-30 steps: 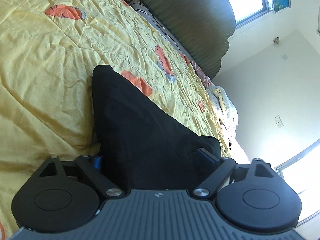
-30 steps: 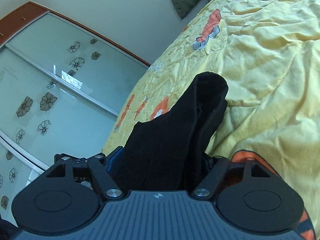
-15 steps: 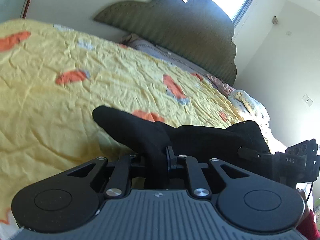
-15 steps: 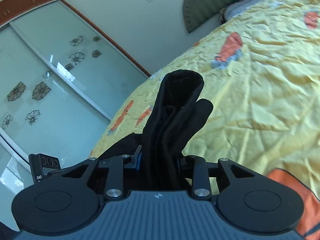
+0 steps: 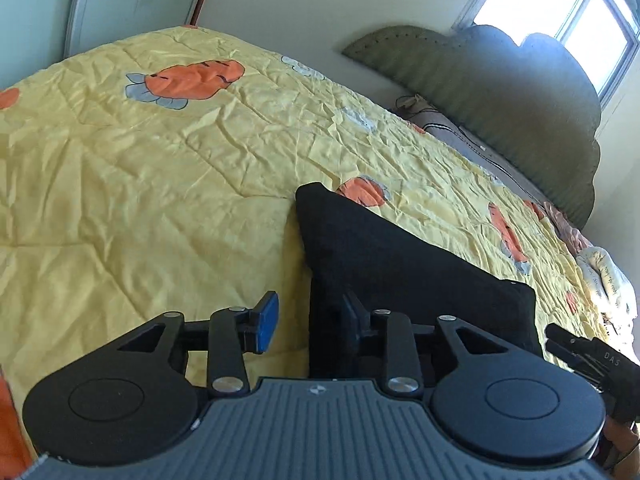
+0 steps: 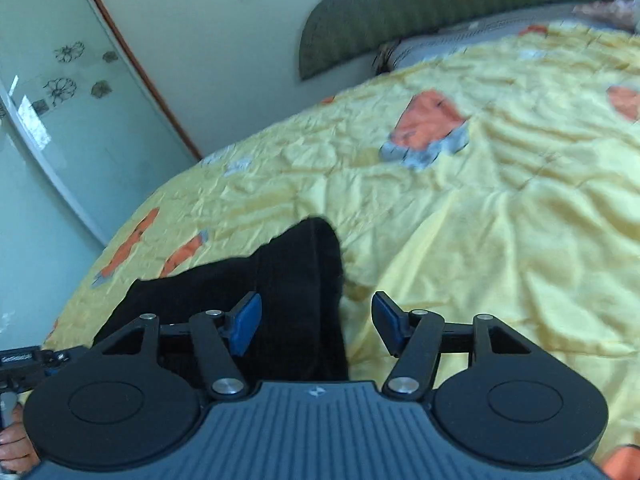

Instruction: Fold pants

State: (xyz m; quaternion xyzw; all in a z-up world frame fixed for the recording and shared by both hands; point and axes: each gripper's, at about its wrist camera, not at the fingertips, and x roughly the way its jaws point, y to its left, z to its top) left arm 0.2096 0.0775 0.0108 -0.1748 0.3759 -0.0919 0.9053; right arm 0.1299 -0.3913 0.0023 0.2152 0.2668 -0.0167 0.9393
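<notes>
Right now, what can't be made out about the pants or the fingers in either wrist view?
- Left wrist: the near part of the pants is hidden behind the gripper body, so how many folds are done is unclear.
- Left wrist: the right-hand pad of the left gripper merges with the black cloth; contact unclear.
- Right wrist: motion blur smears the pants, the quilt and the fold edges.
- Right gripper: opening, pads clear of cloth.

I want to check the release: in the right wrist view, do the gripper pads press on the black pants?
No, the right gripper jaws are opening, and the black pants lie between the pads with visible gaps.
</notes>
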